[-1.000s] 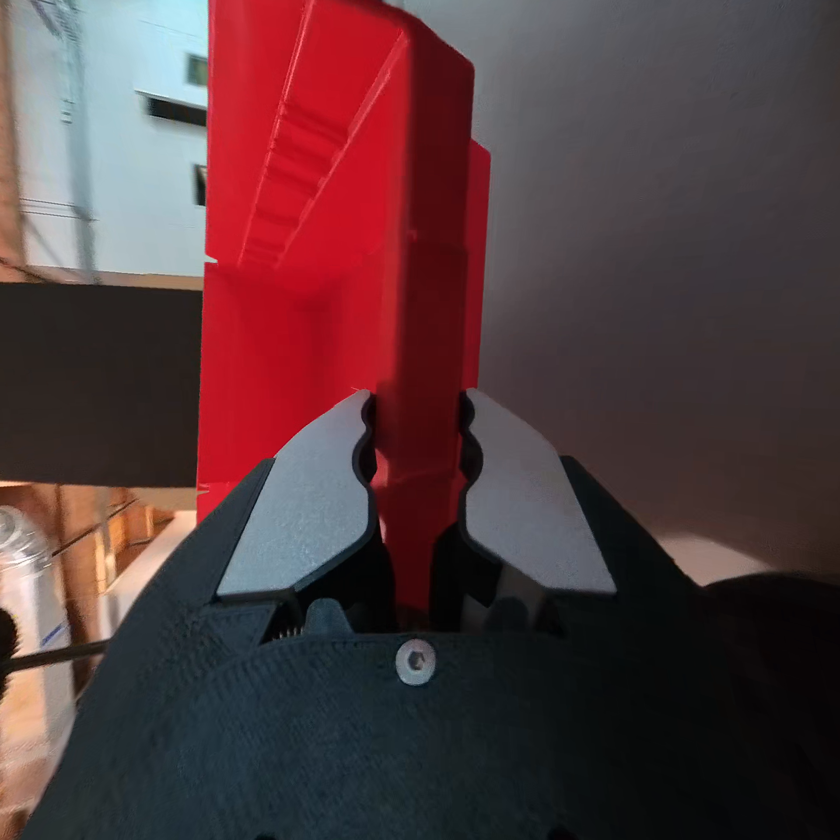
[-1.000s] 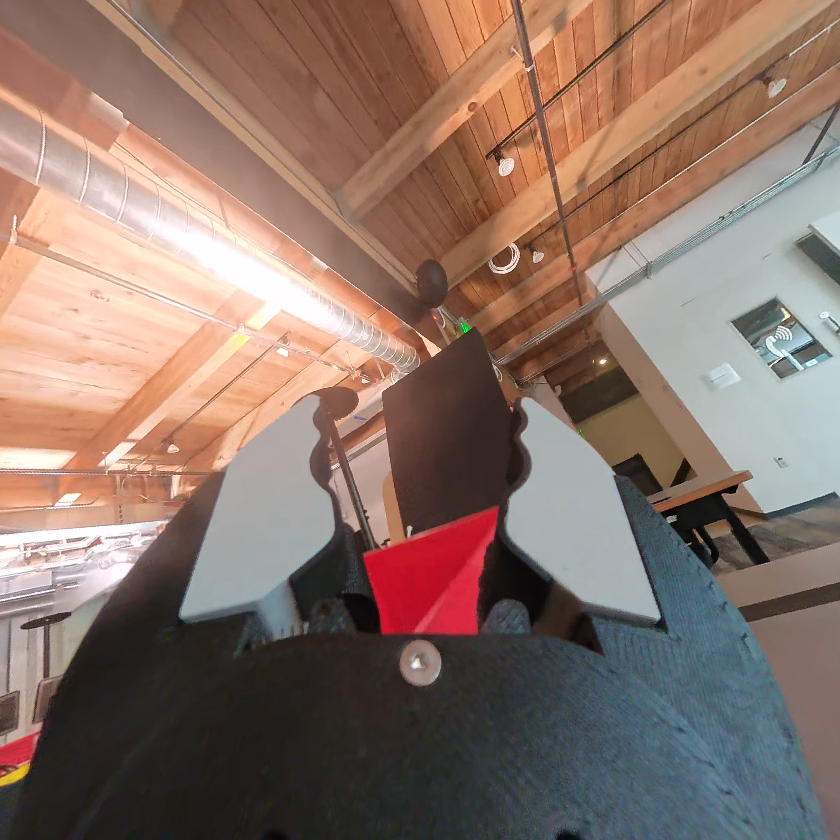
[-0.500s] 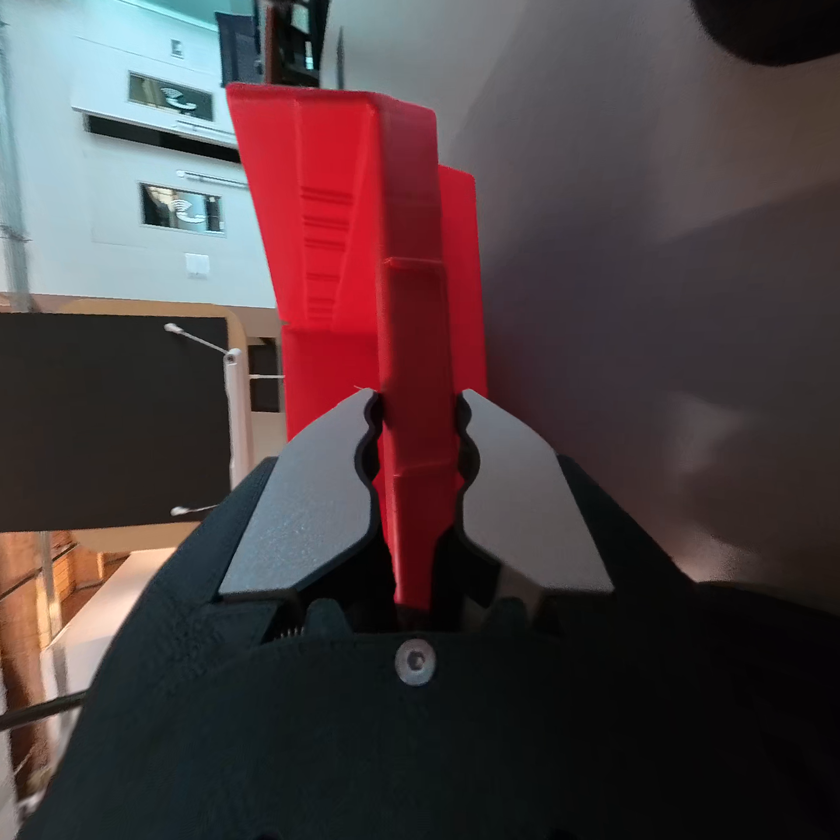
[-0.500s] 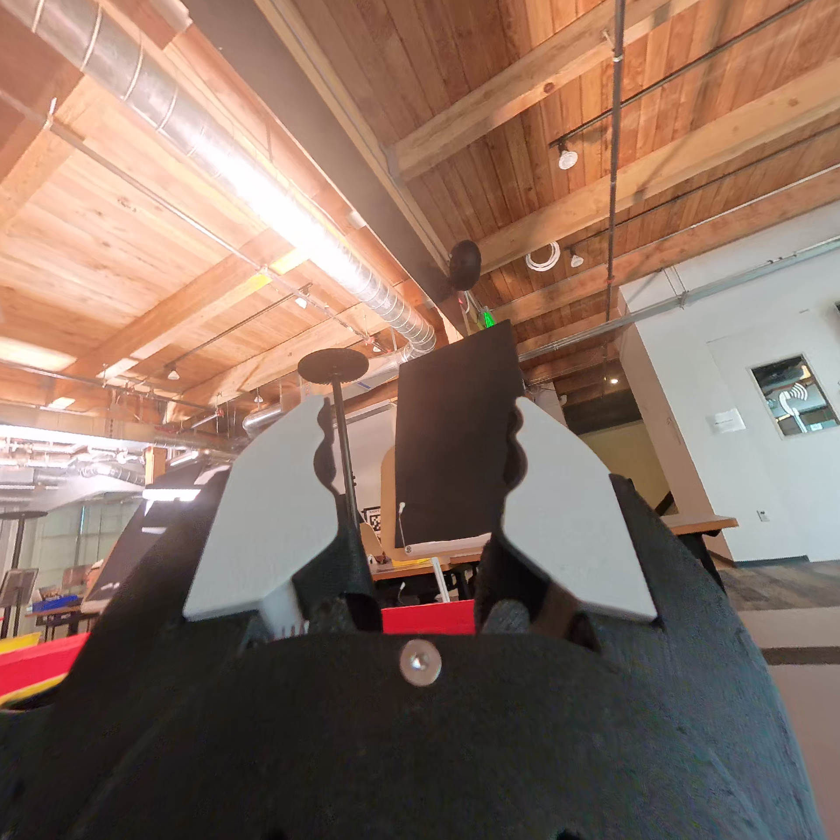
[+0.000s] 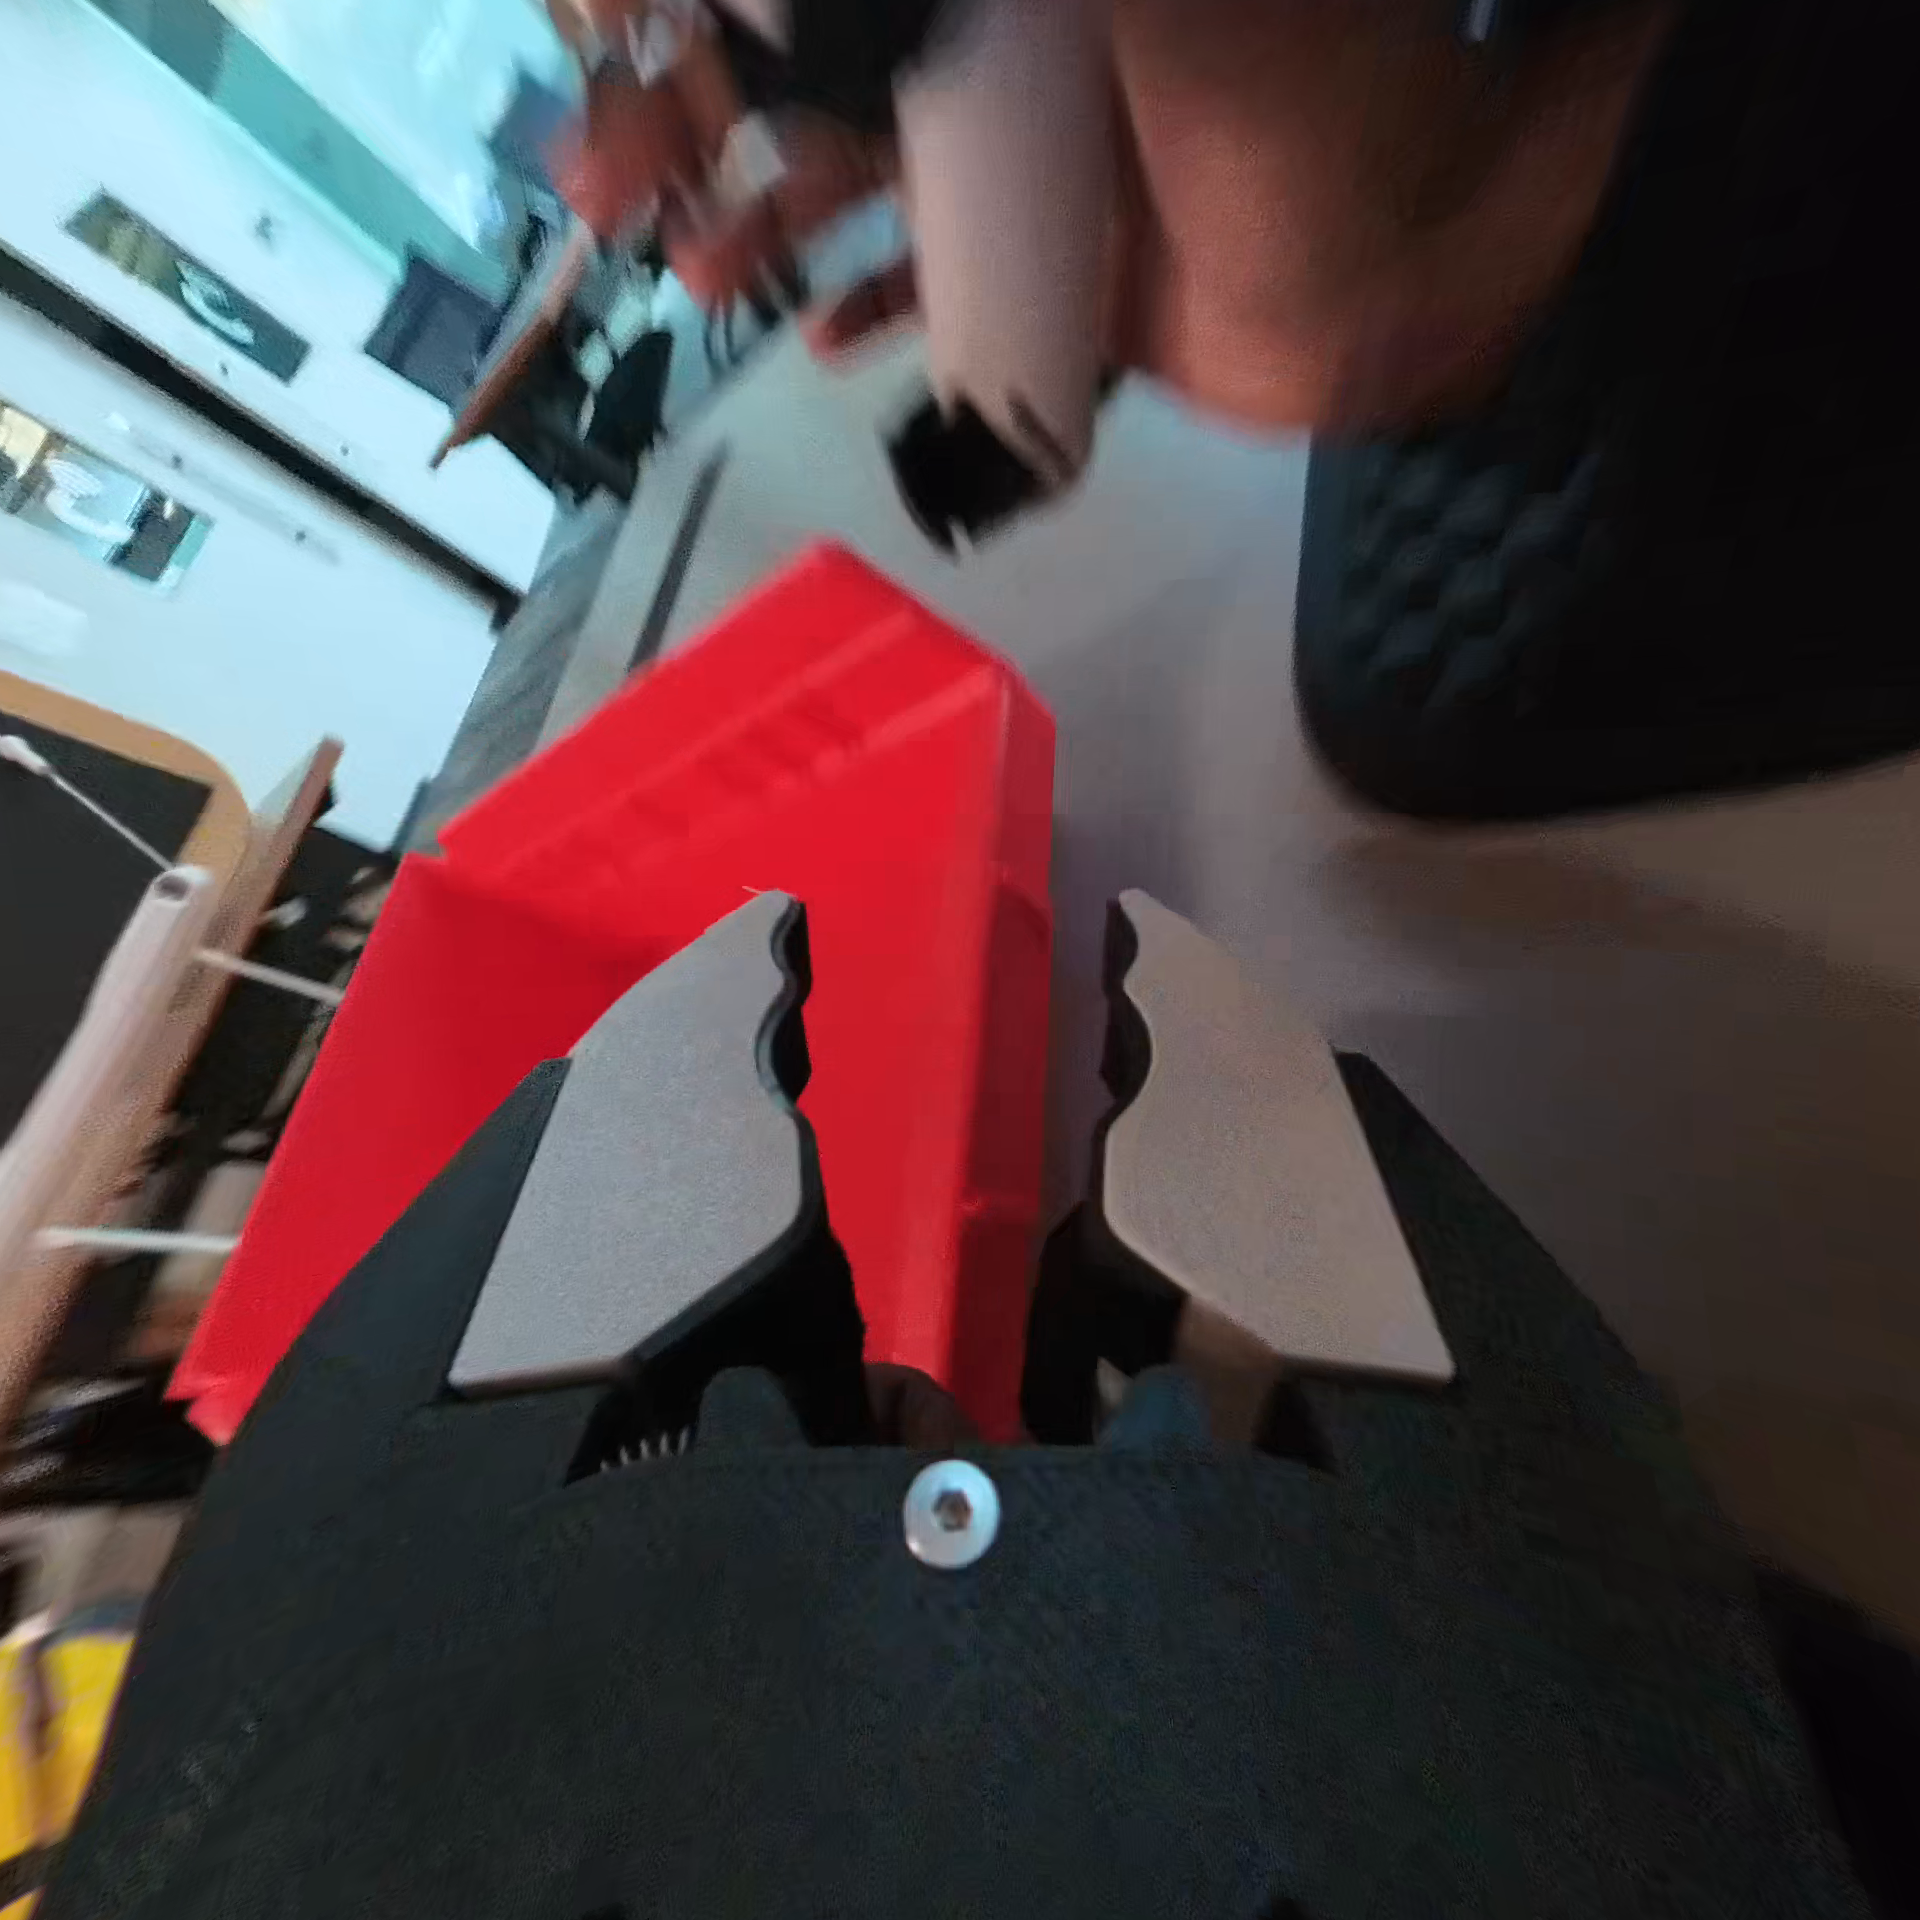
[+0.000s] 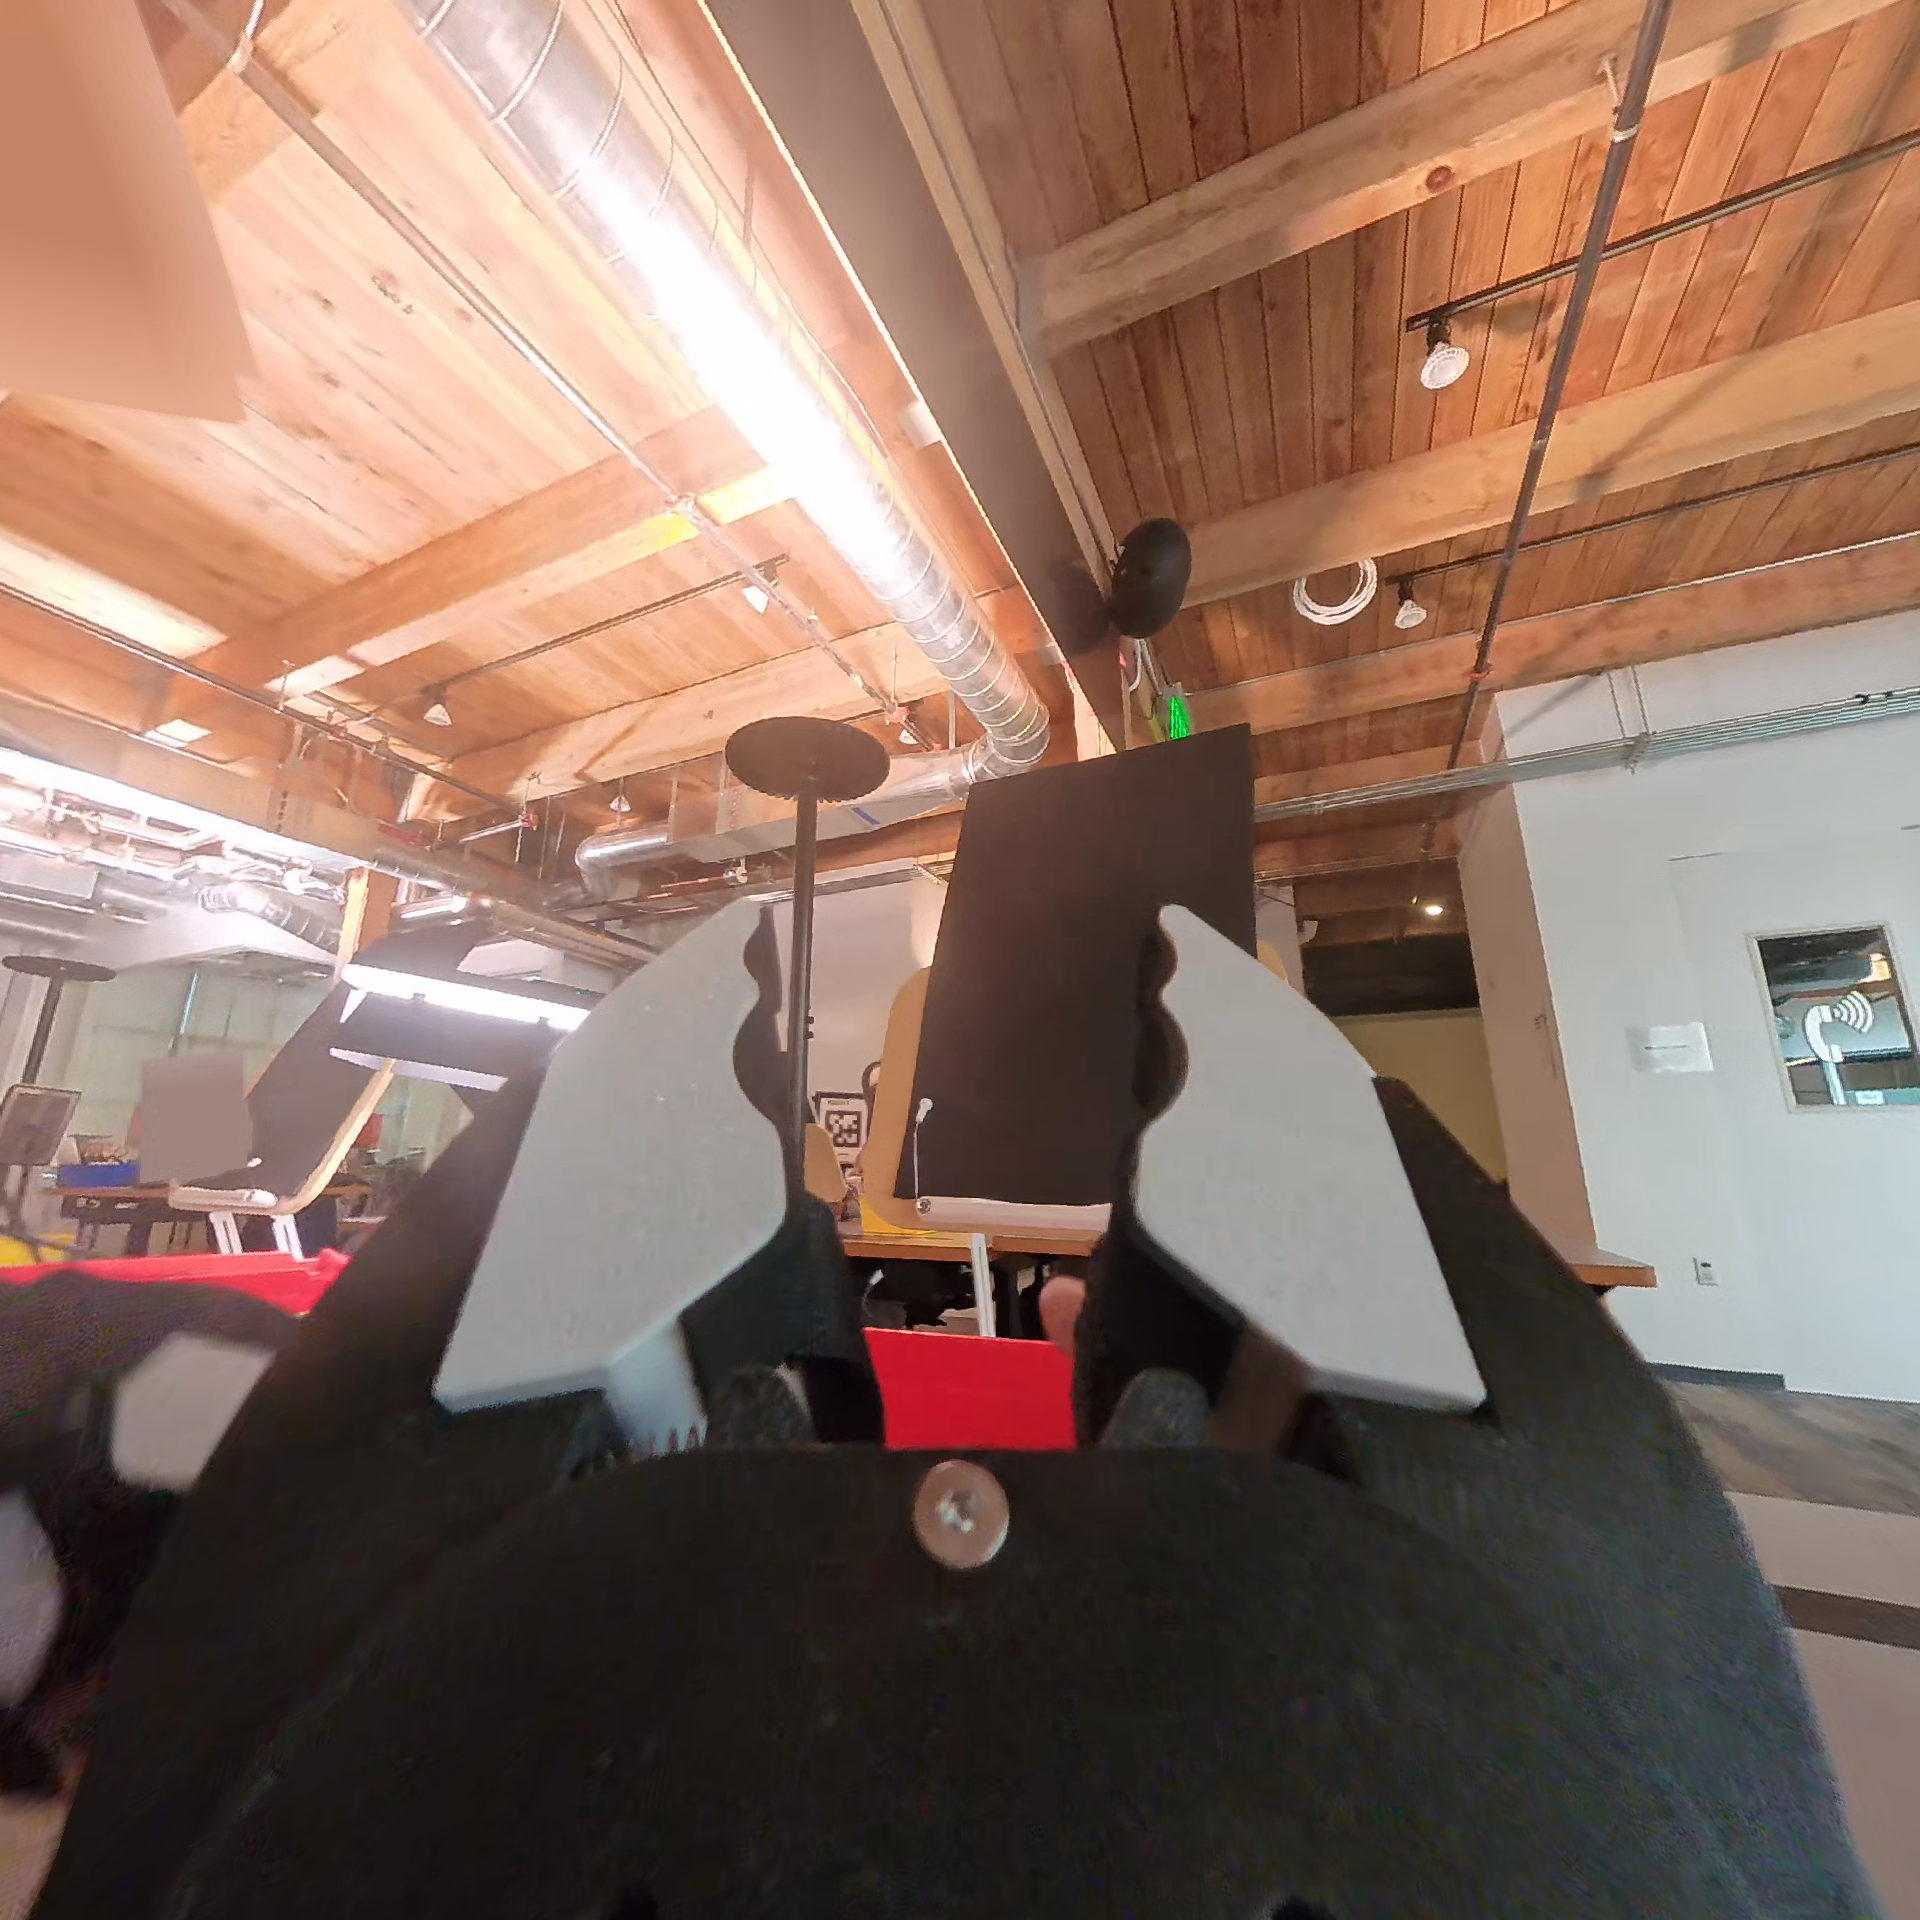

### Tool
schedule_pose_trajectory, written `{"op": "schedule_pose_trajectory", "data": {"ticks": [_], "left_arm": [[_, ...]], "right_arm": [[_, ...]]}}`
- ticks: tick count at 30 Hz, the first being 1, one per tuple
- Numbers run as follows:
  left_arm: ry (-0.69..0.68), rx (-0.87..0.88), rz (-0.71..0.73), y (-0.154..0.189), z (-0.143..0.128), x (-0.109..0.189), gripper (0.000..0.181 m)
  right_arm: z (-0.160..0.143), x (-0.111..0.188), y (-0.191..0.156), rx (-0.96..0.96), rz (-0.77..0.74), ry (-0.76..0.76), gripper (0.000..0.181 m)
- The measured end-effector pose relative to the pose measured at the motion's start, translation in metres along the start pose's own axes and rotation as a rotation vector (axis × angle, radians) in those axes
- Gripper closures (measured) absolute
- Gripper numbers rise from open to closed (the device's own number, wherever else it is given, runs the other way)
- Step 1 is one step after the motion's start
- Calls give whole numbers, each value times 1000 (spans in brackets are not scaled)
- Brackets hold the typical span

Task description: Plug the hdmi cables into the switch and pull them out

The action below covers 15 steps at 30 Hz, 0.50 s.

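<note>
Two hand-held grippers showing black textured bodies and pale grey fingers

The left gripper (image 5: 956, 997) is showing a matte black, coarse-grained plastic body, two flat grey finger plates (image 5: 655, 1174) with wavy black inner edges, and a silver hex-socket screw (image 5: 951, 1512) sitting centrally below them. The right gripper (image 6: 961, 1023) is wearing the same look: lighter grey scalloped fingers (image 6: 1278, 1195), a black body, small toothed gearing at the finger roots, and a silver cross-head screw (image 6: 961, 1525).

Red plastic block (image 5: 665, 1039) lying near on grey floor (image 5: 1195, 748); far off, black panel (image 6: 1091, 966) upright under wooden ceiling (image 6: 1299, 208).
</note>
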<state>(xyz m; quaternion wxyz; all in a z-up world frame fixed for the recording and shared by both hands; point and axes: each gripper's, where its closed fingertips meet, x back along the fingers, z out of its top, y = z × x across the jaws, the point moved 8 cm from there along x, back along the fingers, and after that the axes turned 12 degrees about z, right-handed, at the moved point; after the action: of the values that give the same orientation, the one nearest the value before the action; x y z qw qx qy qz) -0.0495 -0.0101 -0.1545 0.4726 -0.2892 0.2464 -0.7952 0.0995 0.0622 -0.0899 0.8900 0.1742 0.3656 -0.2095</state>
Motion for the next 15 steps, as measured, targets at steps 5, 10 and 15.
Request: {"op": "schedule_pose_trajectory", "data": {"ticks": [5, 10, 15], "left_arm": [[69, 360, 246, -68, -4, 55, 112], [-489, 621, 464, -112, -83, 115, 92], [-817, 622, 468, -113, -143, 149, 81]], "right_arm": [[-12, -7, -16, 72, 125, -133, 131], [-65, -6, -78, 33, 724, -742, 138], [-105, 14, -104, 174, 909, -1132, 116]]}}
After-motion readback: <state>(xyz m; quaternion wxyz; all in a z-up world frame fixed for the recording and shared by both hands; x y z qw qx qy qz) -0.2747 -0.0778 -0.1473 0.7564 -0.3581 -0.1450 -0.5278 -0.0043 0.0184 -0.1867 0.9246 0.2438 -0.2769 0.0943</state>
